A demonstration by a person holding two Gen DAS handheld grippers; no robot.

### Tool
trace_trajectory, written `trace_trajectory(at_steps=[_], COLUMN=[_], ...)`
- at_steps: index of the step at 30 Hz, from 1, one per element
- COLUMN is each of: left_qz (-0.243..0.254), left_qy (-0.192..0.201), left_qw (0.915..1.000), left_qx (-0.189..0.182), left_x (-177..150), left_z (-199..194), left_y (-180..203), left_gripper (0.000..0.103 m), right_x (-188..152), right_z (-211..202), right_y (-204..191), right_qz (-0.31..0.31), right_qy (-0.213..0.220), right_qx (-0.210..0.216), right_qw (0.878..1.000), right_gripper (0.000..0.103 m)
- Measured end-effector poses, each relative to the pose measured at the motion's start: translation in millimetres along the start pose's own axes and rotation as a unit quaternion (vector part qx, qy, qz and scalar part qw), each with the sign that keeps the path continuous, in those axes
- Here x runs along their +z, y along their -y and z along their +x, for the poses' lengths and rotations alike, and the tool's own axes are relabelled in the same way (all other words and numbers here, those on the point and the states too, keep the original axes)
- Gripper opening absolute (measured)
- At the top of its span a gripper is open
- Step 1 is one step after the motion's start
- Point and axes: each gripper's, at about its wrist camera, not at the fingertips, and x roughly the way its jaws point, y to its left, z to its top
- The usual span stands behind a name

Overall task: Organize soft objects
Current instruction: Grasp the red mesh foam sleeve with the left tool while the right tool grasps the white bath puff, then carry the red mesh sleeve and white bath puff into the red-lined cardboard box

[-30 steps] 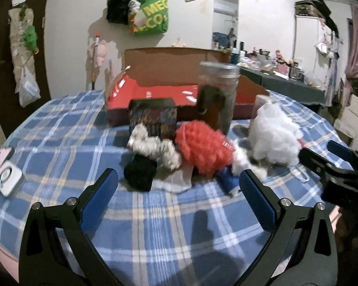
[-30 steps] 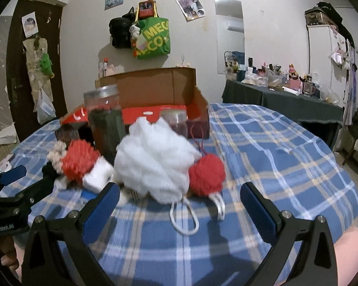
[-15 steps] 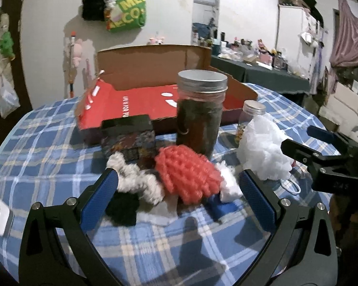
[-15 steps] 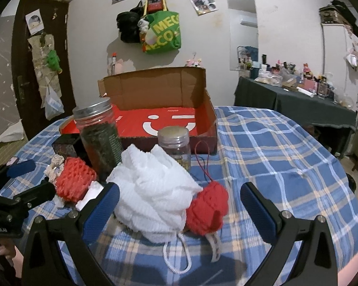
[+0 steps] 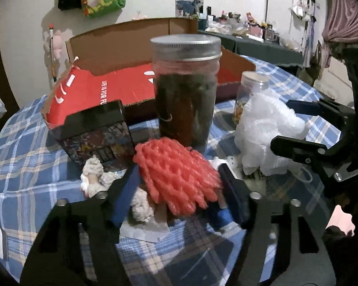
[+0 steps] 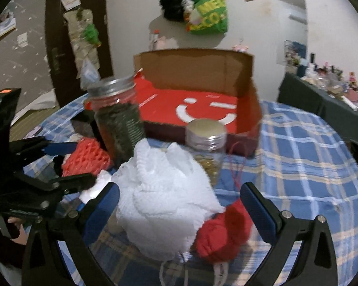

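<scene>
The left gripper point(image 5: 179, 190) brackets the coral foam net point(image 5: 176, 171), jaws spread, not yet clamped; the right gripper point(image 6: 179, 205), also open, straddles the white mesh pouf point(image 6: 164, 205). Every soft piece lies on the bench point(image 6: 310, 166); the red box point(image 6: 202, 109) holds none, so sorting looks barely begun.

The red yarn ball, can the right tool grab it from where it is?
Probably yes. The right tool is open, and the red yarn ball lies low between its fingers, toward the right one. The white puff presses against the ball's left side and fills most of the gap, so the tool might pinch both.
</scene>
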Motion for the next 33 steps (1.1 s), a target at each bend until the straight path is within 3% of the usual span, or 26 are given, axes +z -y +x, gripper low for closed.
trace_trajectory(at_steps=[1, 2, 3, 4, 5, 8, 16, 33], left_qz=[0.001, 0.002, 0.002, 0.004, 0.004, 0.004, 0.002, 0.003], left_qy=[0.002, 0.004, 0.004, 0.007, 0.009, 0.018, 0.058, 0.104], left_qw=[1.0000, 1.0000, 1.0000, 1.0000, 0.9999, 0.9998, 0.9983, 0.9944], left_qx=[-0.001, -0.003, -0.004, -0.004, -0.004, -0.003, -0.006, 0.018], left_x=[0, -1, -2, -3, -2, -3, 5, 29], left_z=[-1, -2, -4, -6, -6, -12, -45, -72], left_y=[0, 0, 0, -1, -1, 0, -5, -30], left_gripper=[0.057, 0.053, 0.049, 0.048, 0.046, 0.043, 0.043, 0.043], right_x=[-1, -3, -5, -6, -7, -9, -6, 20], right_z=[4, 4, 5, 6, 5, -5, -38, -65], right_y=[-2, -2, -3, -3, -3, -1, -6, -2], right_qz=[-0.003, -0.003, 0.001, 0.006, 0.009, 0.027, 0.045, 0.045], right_qy=[-0.006, -0.006, -0.012, -0.016, -0.012, 0.005, 0.060, 0.105], right_qx=[0.012, 0.022, 0.046, 0.056, 0.060, 0.070, 0.046, 0.016], right_qw=[1.000, 1.000, 0.999, 0.998, 0.998, 0.997, 0.996, 0.993], right_gripper=[0.075, 0.064, 0.063, 0.051, 0.046, 0.037, 0.034, 0.034])
